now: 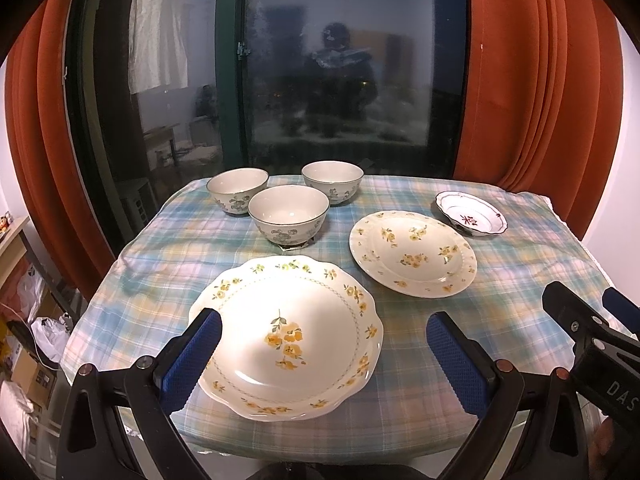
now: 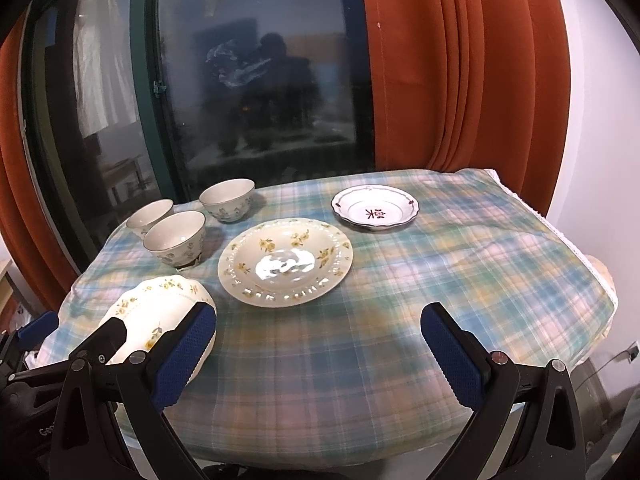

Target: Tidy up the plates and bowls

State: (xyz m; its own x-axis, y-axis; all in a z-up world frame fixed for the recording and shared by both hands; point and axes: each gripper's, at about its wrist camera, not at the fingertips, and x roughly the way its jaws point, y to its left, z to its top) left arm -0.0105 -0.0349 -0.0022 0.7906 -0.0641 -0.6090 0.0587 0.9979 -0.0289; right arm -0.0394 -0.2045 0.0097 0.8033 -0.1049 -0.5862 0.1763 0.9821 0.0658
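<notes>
Three grey-flowered bowls (image 1: 289, 214) (image 2: 175, 237) stand at the table's far left. A large scalloped plate with yellow flowers (image 1: 288, 336) (image 2: 160, 312) lies at the near left. A round yellow-flowered plate (image 1: 413, 254) (image 2: 285, 267) lies mid-table. A small dish with a red character (image 1: 471, 213) (image 2: 375, 208) sits at the far right. My left gripper (image 1: 324, 344) is open above the scalloped plate's near side. My right gripper (image 2: 318, 336) is open and empty over bare cloth near the front edge; it also shows in the left wrist view (image 1: 580, 312).
The table wears a blue-green plaid cloth (image 2: 460, 256) that hangs over its edges. A dark glass door (image 1: 340, 80) and orange curtains (image 2: 460, 72) stand behind it. Boxes and bags (image 1: 36, 336) lie on the floor at left.
</notes>
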